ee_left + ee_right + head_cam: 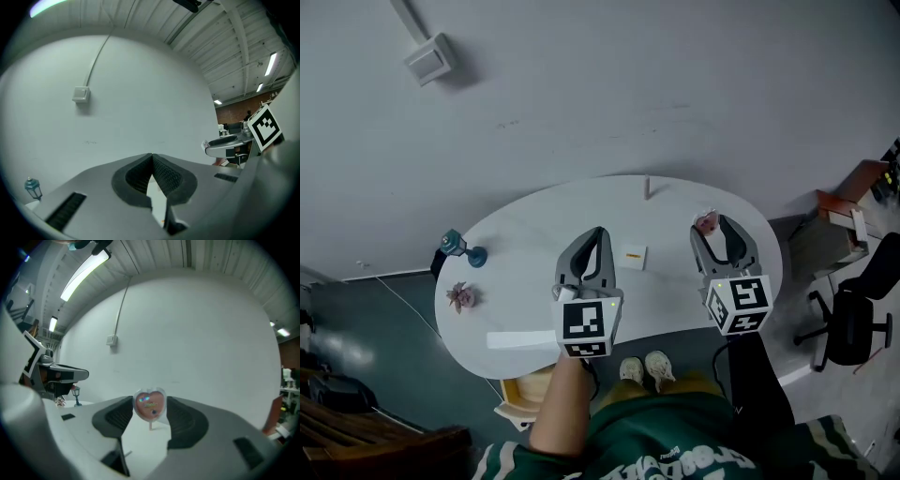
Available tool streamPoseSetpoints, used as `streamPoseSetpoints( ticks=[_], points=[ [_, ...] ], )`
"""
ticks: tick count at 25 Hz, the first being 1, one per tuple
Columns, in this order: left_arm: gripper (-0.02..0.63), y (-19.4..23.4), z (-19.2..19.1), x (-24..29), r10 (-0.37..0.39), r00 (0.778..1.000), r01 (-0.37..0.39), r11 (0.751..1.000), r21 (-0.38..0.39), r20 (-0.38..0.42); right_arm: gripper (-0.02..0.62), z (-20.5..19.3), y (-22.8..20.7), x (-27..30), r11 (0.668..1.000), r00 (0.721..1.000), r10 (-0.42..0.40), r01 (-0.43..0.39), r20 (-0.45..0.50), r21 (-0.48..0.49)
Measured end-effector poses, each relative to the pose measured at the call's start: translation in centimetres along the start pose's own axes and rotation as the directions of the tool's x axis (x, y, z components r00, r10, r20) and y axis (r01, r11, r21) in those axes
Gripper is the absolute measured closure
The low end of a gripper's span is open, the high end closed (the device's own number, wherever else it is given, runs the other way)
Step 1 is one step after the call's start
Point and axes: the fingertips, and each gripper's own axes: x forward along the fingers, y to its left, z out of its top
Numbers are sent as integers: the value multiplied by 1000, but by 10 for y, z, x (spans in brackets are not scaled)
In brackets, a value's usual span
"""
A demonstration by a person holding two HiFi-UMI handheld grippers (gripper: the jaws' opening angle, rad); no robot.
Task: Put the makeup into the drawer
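A pink heart-shaped makeup case (150,404) in a clear shell sits between the pads of my right gripper (150,408), which is shut on it. In the head view that gripper (713,225) hangs over the right part of the white oval table (525,234), with the heart case (707,222) at its tips. My left gripper (596,236) is over the table's middle, its jaws closed tip to tip with nothing seen between them. The left gripper view shows the same touching tips (151,156). No drawer is clearly identifiable.
On the table lie a small white card (633,256), an upright stick (647,187), a teal lantern (455,246) and a pink flower (459,297). A light wooden piece (525,394) sits under the near edge. An office chair (848,328) stands at the right.
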Motion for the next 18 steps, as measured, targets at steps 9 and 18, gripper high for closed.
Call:
streamPoseSetpoints(
  ticks=[9,18],
  points=[
    [606,33,-10,-39,208,978,-207,978,39,-24,362,-3,37,29,979,979,203,-203,18,-23],
    [606,90,-22,-127,450,892,-448,893,54,-47,362,7,138,49,890,891,454,-451,31,-70]
  ],
)
